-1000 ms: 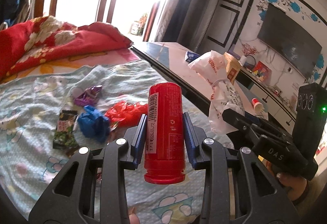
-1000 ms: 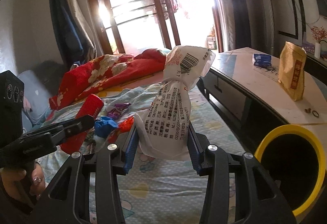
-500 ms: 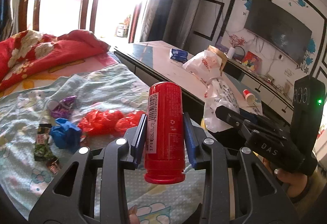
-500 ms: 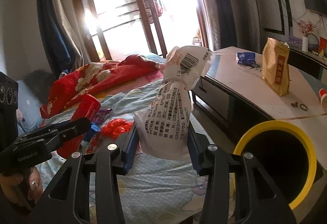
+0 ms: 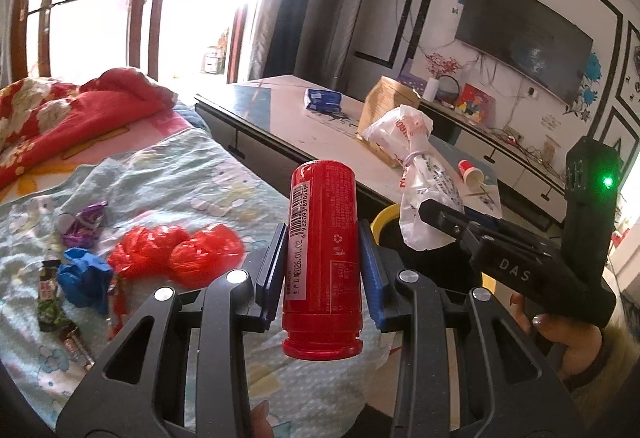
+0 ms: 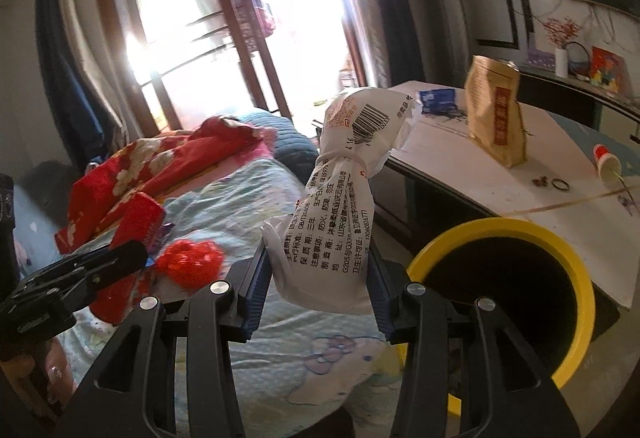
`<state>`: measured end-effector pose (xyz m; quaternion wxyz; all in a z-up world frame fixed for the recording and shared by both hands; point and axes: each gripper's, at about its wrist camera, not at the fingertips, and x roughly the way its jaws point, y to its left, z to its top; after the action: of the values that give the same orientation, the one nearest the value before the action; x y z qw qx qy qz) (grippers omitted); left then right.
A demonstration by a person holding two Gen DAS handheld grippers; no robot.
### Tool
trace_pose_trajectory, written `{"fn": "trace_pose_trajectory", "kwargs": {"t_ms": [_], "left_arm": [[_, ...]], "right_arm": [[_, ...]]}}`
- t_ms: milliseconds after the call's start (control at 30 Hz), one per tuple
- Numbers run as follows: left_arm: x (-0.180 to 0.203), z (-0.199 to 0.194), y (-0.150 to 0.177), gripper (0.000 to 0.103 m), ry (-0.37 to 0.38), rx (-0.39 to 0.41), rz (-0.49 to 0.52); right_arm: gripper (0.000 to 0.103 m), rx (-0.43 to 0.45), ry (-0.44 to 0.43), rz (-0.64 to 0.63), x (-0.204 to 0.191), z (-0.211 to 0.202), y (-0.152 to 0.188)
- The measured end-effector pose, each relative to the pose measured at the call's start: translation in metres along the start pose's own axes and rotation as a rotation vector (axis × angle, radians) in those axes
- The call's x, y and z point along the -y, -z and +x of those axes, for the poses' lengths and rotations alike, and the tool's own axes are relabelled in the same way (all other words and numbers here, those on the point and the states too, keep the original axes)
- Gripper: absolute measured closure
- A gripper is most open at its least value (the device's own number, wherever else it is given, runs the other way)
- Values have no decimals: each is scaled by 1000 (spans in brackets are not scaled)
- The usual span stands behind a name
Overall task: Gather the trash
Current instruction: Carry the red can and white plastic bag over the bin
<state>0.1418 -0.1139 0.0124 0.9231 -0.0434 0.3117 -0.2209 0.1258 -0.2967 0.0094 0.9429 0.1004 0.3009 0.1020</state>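
Left gripper (image 5: 323, 270) is clamped w/ both blue pads on a red can (image 5: 323, 262), held upright at frame centre of the left wrist view, barcode facing the lens. Right gripper (image 6: 318, 278) is closed tight round a white plastic bag (image 6: 340, 214), knotted partway up, printed text and barcode showing, centre of the right wrist view. Yellow-rimmed bin (image 6: 504, 302) sits lower right of that view, just beside the bag, dark inside; can't tell if bag is over the opening. Bed (image 5: 168, 174) w/ pale blue sheet fills left half of the left wrist view. On it, centre-left: red crumpled wrappers (image 5: 176, 254), blue crumpled piece (image 5: 84, 278), purple wrapper (image 5: 84, 226), dark snack wrapper (image 5: 50, 298) near the left edge. Table (image 5: 280, 118) upper centre-right carries a brown paper bag (image 6: 496, 114), a blue packet (image 5: 322, 100) and a tipped paper cup (image 6: 608, 166). A hand (image 5: 568, 342) grips the right tool's handle, lower right.
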Motion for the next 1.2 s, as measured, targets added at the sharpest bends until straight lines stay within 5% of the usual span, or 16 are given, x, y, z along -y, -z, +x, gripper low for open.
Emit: {"fn": "trace_pose_trajectory", "kwargs": {"t_ms": [533, 1200], "left_arm": [[47, 48, -4, 76, 102, -48, 72], [100, 91, -11, 76, 168, -86, 171]], "right_arm": [[61, 21, 151, 81, 57, -16, 7], [61, 6, 237, 203, 114, -24, 24]]}}
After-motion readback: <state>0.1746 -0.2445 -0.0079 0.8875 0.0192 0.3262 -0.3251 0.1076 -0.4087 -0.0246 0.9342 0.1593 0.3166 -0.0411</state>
